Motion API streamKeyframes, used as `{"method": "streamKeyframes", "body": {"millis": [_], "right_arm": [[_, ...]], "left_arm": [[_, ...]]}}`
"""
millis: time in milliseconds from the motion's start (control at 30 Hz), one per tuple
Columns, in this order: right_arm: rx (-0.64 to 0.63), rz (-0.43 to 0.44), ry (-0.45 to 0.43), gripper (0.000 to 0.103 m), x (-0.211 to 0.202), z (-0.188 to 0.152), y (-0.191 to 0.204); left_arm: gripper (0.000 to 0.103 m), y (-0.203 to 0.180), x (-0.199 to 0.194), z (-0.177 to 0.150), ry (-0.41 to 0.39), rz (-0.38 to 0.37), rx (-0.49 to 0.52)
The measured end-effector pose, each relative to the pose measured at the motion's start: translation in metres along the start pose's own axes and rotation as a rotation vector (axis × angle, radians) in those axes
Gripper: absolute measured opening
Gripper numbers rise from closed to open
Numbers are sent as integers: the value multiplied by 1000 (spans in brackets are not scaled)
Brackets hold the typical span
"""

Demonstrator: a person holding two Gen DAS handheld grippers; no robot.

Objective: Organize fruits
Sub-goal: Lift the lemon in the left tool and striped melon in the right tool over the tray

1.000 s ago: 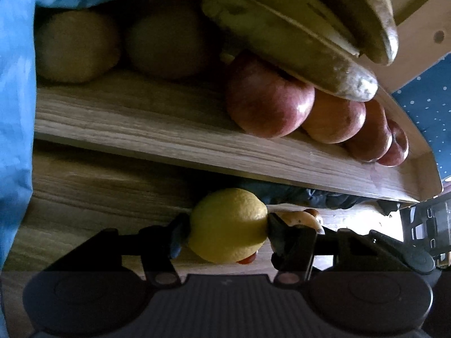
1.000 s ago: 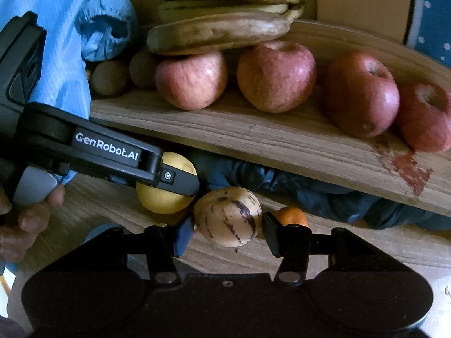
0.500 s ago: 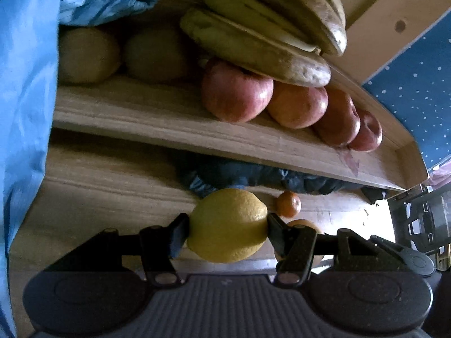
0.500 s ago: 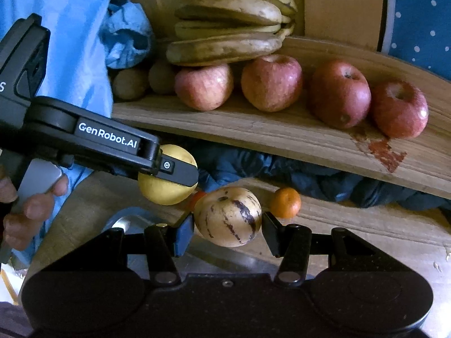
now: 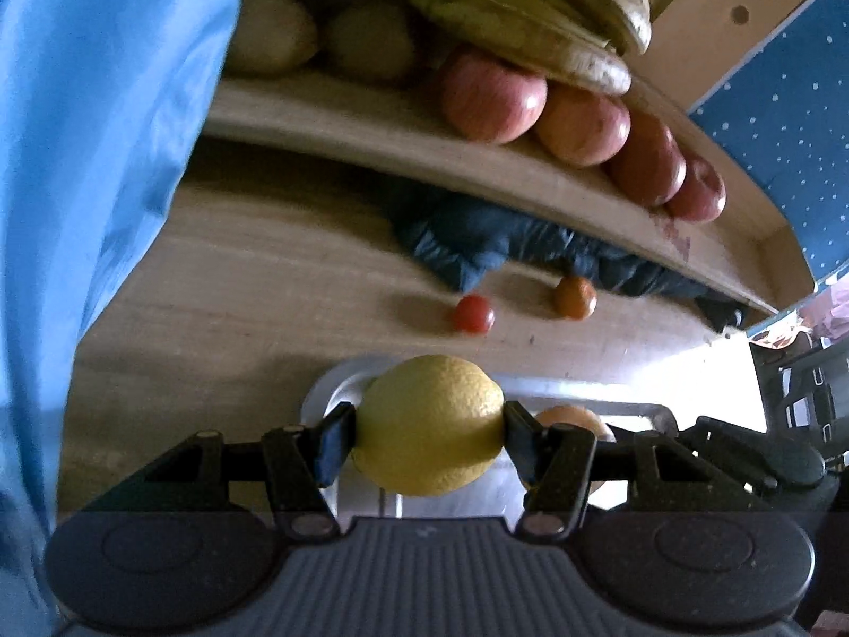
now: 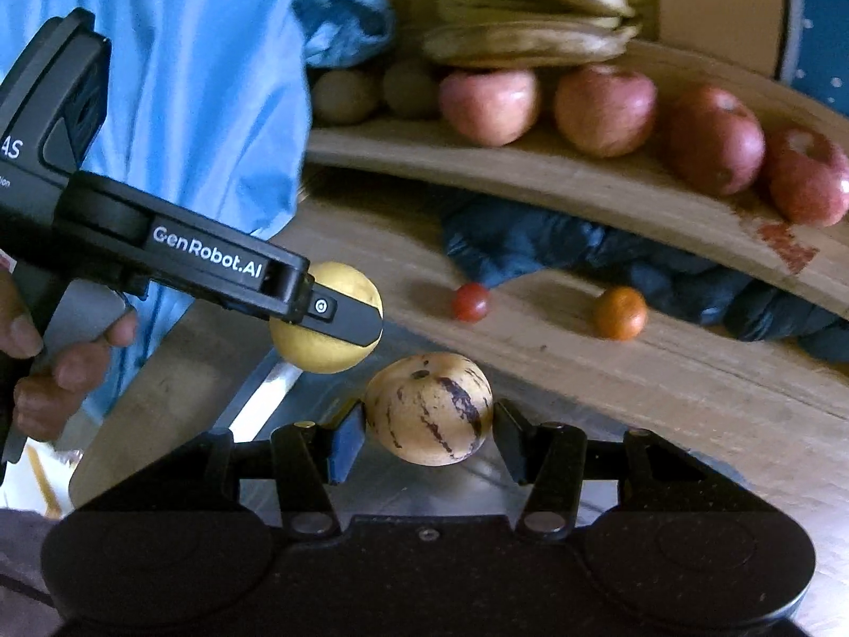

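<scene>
Filling the left side of both views, a blue sheet (image 5: 106,170) of smooth, creased fabric hangs in front of the wooden table (image 5: 276,276) and hides its left part. Above the table runs a curved wooden shelf (image 5: 371,122) with a raised front lip; its right end stops at a wooden side wall beside a blue dotted panel (image 5: 785,122). On the shelf lie bananas (image 6: 536,26), yellow with brown patches, stacked over the row behind them. Four red apples (image 6: 711,138) sit in a line along the shelf, close together, and two dull brown round fruits (image 6: 345,95) sit at the left end, near the sheet. Under the shelf a dark blue crumpled cloth (image 6: 557,249) takes up much of the back of the table. Bare wood lies in front of it, where a small orange fruit (image 6: 620,313) and a small red tomato (image 6: 470,301) rest apart from each other, both near the cloth's edge. Nearer still, a shiny metal tray (image 5: 339,387) with rounded corners lies under both tools.

The left gripper (image 5: 429,427), held by a hand (image 6: 48,366), stands about half open with its pads pressed on a bumpy yellow lemon (image 5: 429,424) above the tray. The right gripper (image 6: 429,416) clamps a smooth, pale pepino (image 6: 429,415) with dark purple streaks, just beside the lemon and also above the tray.
</scene>
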State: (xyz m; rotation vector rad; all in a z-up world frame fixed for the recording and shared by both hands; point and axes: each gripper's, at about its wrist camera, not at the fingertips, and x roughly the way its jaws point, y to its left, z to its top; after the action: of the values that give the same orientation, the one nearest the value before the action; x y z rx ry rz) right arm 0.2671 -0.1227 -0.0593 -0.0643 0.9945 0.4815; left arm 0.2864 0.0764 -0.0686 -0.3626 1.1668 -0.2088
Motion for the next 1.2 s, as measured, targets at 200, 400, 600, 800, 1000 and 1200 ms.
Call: {"method": "streamKeyframes", "body": {"millis": [200, 400, 600, 800, 1000, 1200], "right_arm": [[-54, 33, 27, 54, 3, -6, 15], [-101, 44, 54, 54, 7, -6, 27], [-121, 41, 81, 54, 13, -10, 31], [-121, 33, 91, 54, 18, -11, 32], [-109, 16, 96, 54, 21, -10, 33], [-103, 1, 99, 55, 22, -11, 36]], "left_arm": [[64, 8, -7, -21, 18, 16, -9], [64, 11, -8, -34, 30, 19, 9], [64, 7, -10, -42, 29, 21, 48], [64, 2, -8, -44, 30, 27, 92], [64, -1, -6, -43, 41, 23, 127], [64, -1, -3, -41, 57, 10, 143]]}}
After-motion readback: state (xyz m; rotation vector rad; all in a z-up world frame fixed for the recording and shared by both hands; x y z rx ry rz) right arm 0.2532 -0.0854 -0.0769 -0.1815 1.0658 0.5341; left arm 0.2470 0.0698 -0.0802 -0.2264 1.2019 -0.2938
